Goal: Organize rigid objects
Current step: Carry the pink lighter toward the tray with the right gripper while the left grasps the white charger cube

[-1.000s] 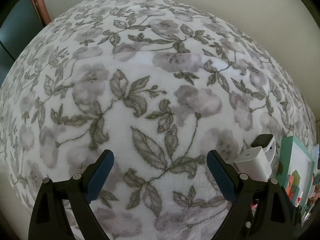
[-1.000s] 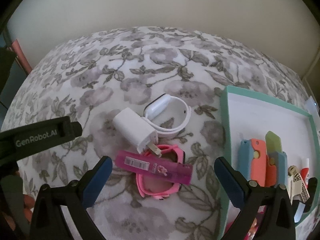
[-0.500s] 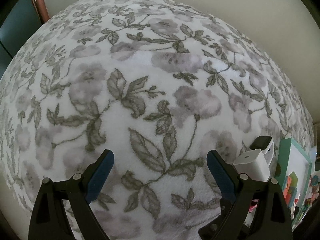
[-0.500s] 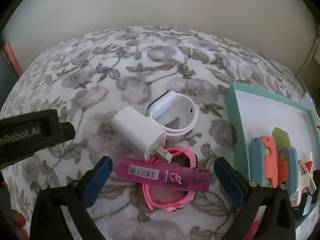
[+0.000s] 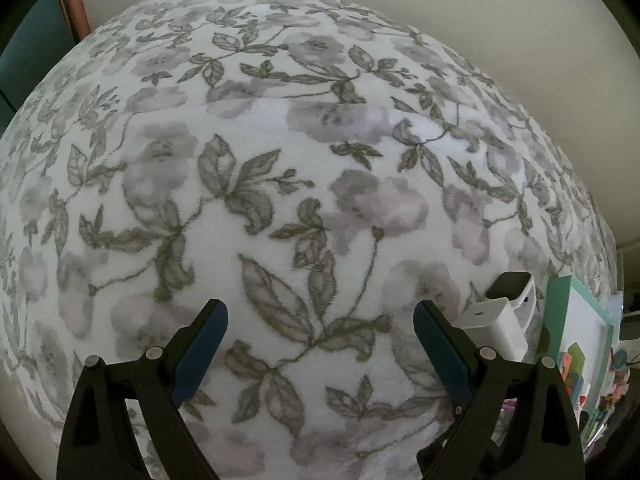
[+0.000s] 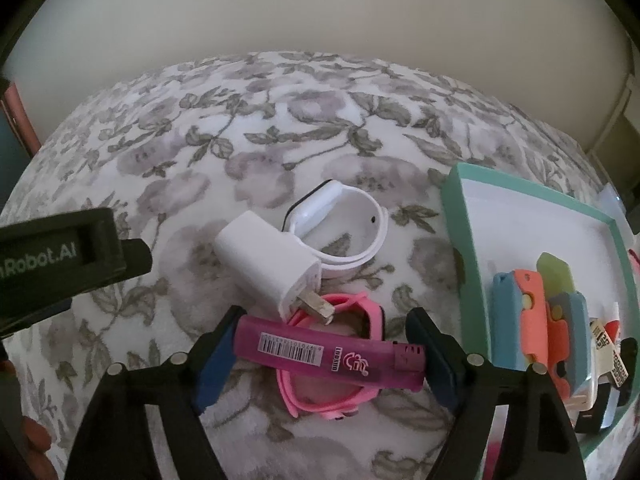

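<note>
**Right gripper set either side of the pink lighter**

In the right wrist view the right gripper [image 6: 324, 360] has its jaws spread, one blue pad at each end of the magenta lighter [image 6: 332, 354], low in the middle of the frame. Whether the pads already touch its ends I cannot tell; nothing looks clamped. To take it well, I judge the jaws should close evenly along its length and lift straight up, since an end-to-end hold on a smooth plastic body can pivot if one pad bites first.

The lighter lies across a pink watch [image 6: 332, 384], and the prongs of a white charger plug [image 6: 272, 264] rest just above it on the watch strap. A white watch [image 6: 340, 228] sits behind the plug, touching it. A low or skewed closure could drag the pink strap along.

At the right edge a teal-rimmed tray [image 6: 454, 216] already holds coloured folding cutters [image 6: 536, 320] and small items, the likely destination.

The left gripper [image 5: 320, 344] hangs with jaws apart over the bare floral blanket [image 5: 280, 160], holding nothing.
</note>
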Available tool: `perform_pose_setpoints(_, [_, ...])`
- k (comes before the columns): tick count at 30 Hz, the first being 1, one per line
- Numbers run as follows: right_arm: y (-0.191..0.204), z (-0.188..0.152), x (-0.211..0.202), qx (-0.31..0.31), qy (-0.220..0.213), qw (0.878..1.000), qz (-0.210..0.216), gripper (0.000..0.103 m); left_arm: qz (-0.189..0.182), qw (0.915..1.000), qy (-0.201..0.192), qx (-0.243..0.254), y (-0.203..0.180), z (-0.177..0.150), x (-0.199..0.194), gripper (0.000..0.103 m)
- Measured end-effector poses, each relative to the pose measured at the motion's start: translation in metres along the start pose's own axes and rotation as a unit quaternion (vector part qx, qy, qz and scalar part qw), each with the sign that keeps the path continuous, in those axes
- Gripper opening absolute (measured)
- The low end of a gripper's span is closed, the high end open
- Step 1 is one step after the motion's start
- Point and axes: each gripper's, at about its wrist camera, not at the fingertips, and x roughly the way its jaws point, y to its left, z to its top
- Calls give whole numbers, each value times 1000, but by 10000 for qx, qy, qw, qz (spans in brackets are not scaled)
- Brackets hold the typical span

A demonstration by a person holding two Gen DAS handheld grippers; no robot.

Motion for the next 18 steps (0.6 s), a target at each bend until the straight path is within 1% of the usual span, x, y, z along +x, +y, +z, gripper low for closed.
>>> perform_pose_setpoints(8, [-15, 3, -17, -20, -89, 9999, 44, 83, -320, 9994, -104, -70, -15, 2, -7, 94])
perform_pose_setpoints(11, [-24, 3, -23, 0, -110, 9999, 94, 83, -555, 9984, -70, -88, -22, 2, -7, 94])
perform_pose_setpoints(13, [-28, 4, -28, -25, -152, 9999, 44, 83, -715, 9974, -29, -50, -29, 3, -6, 94])
perform_pose_setpoints(16, [-39, 7, -36, 45, -194, 9998, 100, 83, -975, 9952, 67, 33, -40, 4, -4, 94])
perform_pose_setpoints(18, [-44, 9, -40, 43, -227, 9997, 58, 83, -1123, 9935, 161, 63, -46, 3, -2, 94])
